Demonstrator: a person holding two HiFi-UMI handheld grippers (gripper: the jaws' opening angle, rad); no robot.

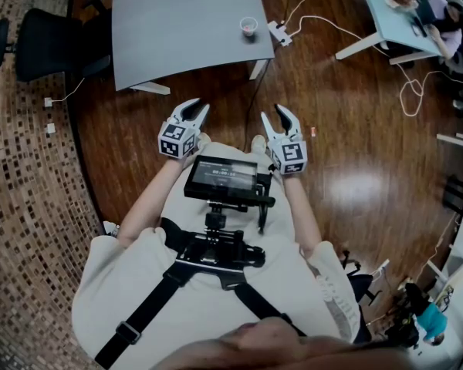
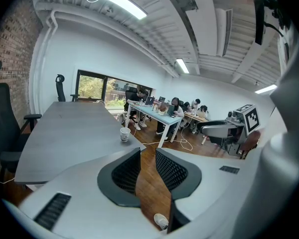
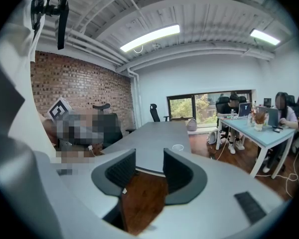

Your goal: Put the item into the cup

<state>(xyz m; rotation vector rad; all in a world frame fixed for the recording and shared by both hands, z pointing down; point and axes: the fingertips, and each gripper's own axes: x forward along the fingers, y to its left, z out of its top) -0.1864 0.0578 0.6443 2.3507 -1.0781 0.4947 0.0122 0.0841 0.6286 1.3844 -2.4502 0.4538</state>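
Both the left gripper [image 1: 194,112] and the right gripper [image 1: 282,119] hang open and empty, with the cup [image 1: 248,27] well ahead on the grey table [image 1: 177,21], a shade nearer the right one, to whose right a small reddish thing [image 1: 312,132], perhaps the item, lies on the floor.

Left gripper [image 2: 148,154]: fingers [image 2: 127,173] apart, narrow gap, nothing held between the ribbed dark pads; wooden floor [image 2: 149,188] shows through the gap. Grey tabletop [image 2: 65,133] runs away at left. Paper cup [image 2: 125,134] stands upright on it near its right edge, well apart from the fingers. Black office chair [image 2: 2,128] beside the tabletop at far left. Beyond: light-blue desk [image 2: 152,112] with seated people [image 2: 175,106], white cable [image 2: 185,144] on the floor under it. Marker cube [image 2: 249,117] at right.
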